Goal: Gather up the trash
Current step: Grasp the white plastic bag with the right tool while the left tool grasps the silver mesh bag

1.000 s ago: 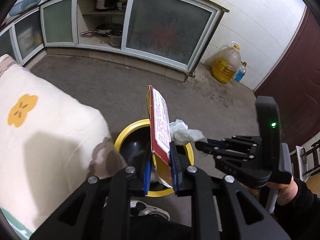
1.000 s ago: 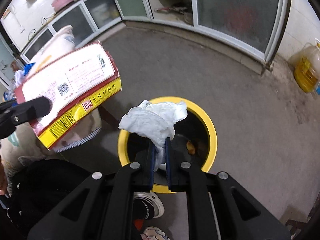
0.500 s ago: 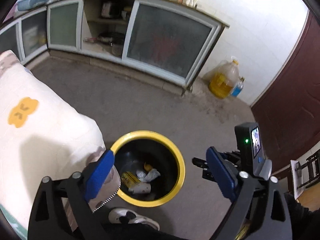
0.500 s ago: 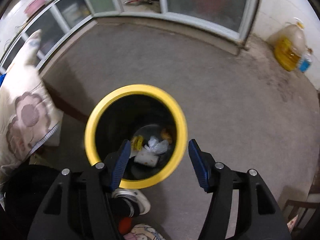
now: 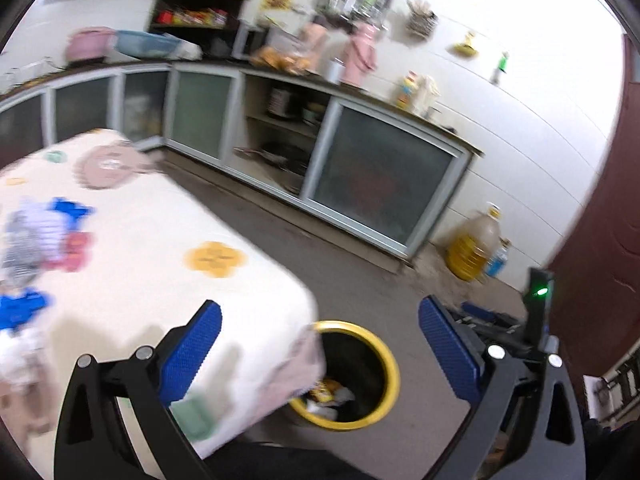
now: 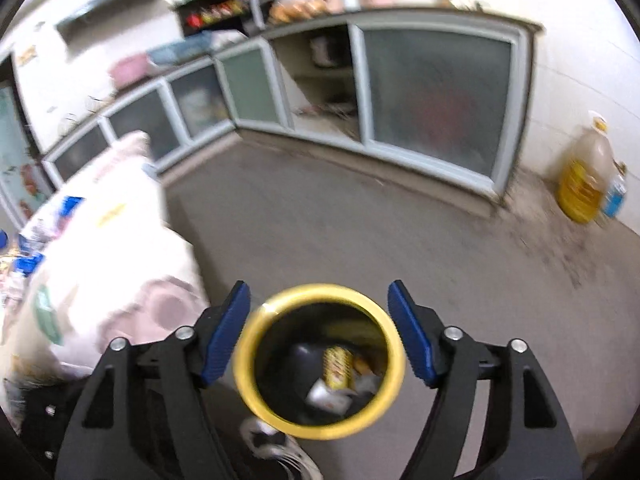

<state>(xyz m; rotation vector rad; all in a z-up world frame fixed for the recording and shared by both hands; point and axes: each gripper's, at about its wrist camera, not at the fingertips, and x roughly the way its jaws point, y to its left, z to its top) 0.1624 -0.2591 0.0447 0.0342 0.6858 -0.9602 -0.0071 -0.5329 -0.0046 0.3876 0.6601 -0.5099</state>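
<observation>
Jaws of the left gripper (image 5: 318,344) stand fully apart with nothing between the blue pads; one second ago they were clamped on a red-and-yellow printed carton. Jaws of the right gripper (image 6: 319,330) are opening, also empty; one second ago they pinched a crumpled white tissue. Both items now lie inside the yellow-rimmed trash bin (image 6: 256,396), where a yellow printed pack (image 6: 337,364) and white scraps (image 6: 320,394) are visible on the black bottom.

In the right wrist view, the bin sits directly below the pads, at 6 o'clock from frame centre. In the left wrist view, the bin rim (image 5: 394,364) sits at 5 o'clock, partly covered by the corner of the table with its flowered cloth (image 5: 140,256). Compared with half a second ago, the left view shows far more table and less bin.

Blurred blue, red and striped objects (image 5: 44,232) lie on the cloth at 9 o'clock; their identity cannot be determined. Judgement: this deposit is complete, and remaining table litter is the probable next target.
</observation>
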